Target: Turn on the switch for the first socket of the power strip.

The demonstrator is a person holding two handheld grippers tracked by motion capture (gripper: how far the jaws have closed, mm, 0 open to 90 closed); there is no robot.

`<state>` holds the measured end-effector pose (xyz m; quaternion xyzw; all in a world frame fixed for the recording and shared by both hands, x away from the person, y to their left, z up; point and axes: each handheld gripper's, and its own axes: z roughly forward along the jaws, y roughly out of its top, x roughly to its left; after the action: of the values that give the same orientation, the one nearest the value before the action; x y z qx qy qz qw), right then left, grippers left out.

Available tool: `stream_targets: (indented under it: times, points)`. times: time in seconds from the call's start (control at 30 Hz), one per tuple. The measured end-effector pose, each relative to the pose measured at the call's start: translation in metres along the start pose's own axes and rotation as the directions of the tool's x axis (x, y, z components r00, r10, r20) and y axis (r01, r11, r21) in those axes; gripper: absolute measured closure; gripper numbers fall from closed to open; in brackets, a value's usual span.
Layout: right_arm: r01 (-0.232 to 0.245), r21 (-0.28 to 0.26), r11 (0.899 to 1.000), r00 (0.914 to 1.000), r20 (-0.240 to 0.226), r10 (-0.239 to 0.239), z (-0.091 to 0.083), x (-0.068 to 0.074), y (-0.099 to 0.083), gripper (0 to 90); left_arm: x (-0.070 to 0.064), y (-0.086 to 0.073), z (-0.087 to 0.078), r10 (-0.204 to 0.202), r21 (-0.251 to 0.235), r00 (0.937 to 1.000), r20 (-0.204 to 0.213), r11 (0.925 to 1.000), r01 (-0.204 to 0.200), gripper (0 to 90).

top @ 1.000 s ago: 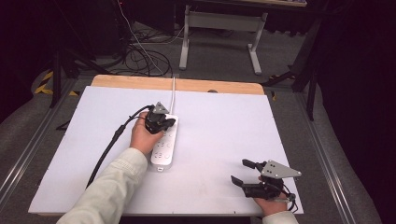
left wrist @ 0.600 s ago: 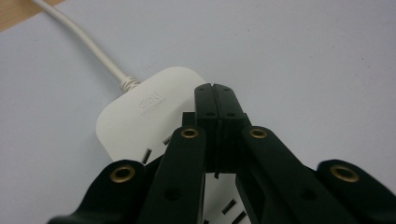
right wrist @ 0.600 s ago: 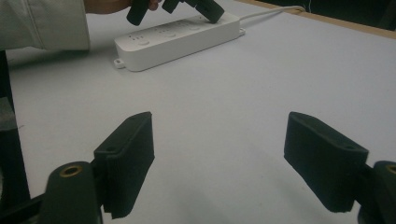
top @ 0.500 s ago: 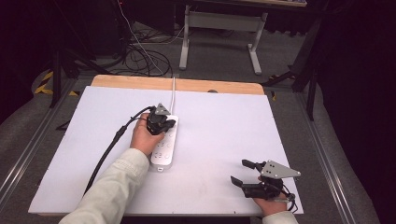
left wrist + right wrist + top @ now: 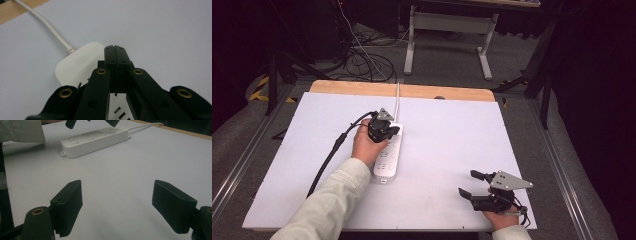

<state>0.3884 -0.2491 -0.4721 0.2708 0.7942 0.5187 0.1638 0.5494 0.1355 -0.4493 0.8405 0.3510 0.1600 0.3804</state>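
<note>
White board covers most of the table, filling the middle of the high view, with a strip of bare wood showing along its far edge. Left of centre lies a white power strip, long and narrow, running away from the person; its pale cord leaves the far end and crosses the wooden strip. A cream sleeve reaches up from the lower left of the frame, and the hand at its end holds the left gripper right over the far end of the strip. In the left gripper view its jaws are pressed flat together with nothing between them, their tips low above the rounded end of the strip beside the cord. Whether they touch it I cannot tell. Down in the lower right, well apart from the strip, the right gripper sits near the board's edge, its jaws spread wide and holding nothing.
</note>
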Motion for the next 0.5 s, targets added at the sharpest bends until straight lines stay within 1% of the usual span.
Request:
stream_targets:
  times: [0.03,0.1,0.17,0.2,0.23,0.27,0.3,0.33,0.37,0.4,0.5]
  points:
    - [0.002,0.000,1.000,1.0000,-0.002,-0.002,0.000,0.000,0.000,24.7,-0.002,0.002,-0.003,0.016,0.001,0.9998,-0.007,0.9999,-0.016,90.0]
    - [0.002,-0.002,1.000,1.0000,-0.005,-0.002,0.001,-0.001,0.001,24.7,-0.004,0.005,-0.008,0.030,-0.004,0.9995,-0.006,0.9996,-0.030,90.0]
    - [0.001,-0.003,1.000,1.0000,-0.005,-0.001,0.001,-0.001,0.001,24.7,-0.004,0.006,-0.015,0.018,-0.017,0.9998,0.001,0.9997,-0.018,90.0]
    - [0.002,-0.004,1.000,1.0000,-0.006,-0.002,0.001,-0.001,0.001,24.7,-0.004,0.007,-0.018,0.016,-0.019,0.9999,-0.001,0.9997,-0.016,90.0]
    - [-0.002,-0.006,1.000,1.0000,-0.008,0.002,0.001,-0.001,0.001,24.7,-0.004,0.007,-0.021,0.005,-0.023,1.0000,0.008,0.9997,-0.005,90.0]
    - [-0.001,-0.008,1.000,1.0000,-0.009,0.001,0.002,-0.001,0.002,24.7,-0.004,0.008,-0.024,0.005,-0.027,1.0000,0.006,0.9996,-0.005,90.0]
    - [-0.001,-0.008,1.000,1.0000,-0.009,0.001,0.002,-0.001,0.002,24.7,-0.004,0.009,-0.027,0.004,-0.032,0.9999,0.016,0.9995,-0.004,90.0]
    - [-0.001,-0.007,1.000,0.9999,-0.011,0.001,0.002,-0.002,0.002,24.7,-0.006,0.010,-0.030,-0.007,-0.043,0.9997,0.025,0.9991,0.008,90.0]
    - [0.000,-0.007,1.000,0.9999,-0.012,0.000,0.003,-0.002,0.002,24.7,-0.006,0.011,-0.033,-0.003,-0.048,0.9995,0.030,0.9988,0.005,90.0]
    - [-0.001,-0.007,1.000,0.9999,-0.012,0.001,0.003,-0.003,0.003,24.7,-0.007,0.012,-0.035,-0.011,-0.054,0.9992,0.038,0.9985,0.013,90.0]
    - [-0.004,-0.014,1.000,0.9999,-0.015,0.004,0.004,-0.005,0.003,24.7,-0.008,0.015,-0.043,-0.008,-0.068,0.9991,0.042,0.9976,0.011,90.0]
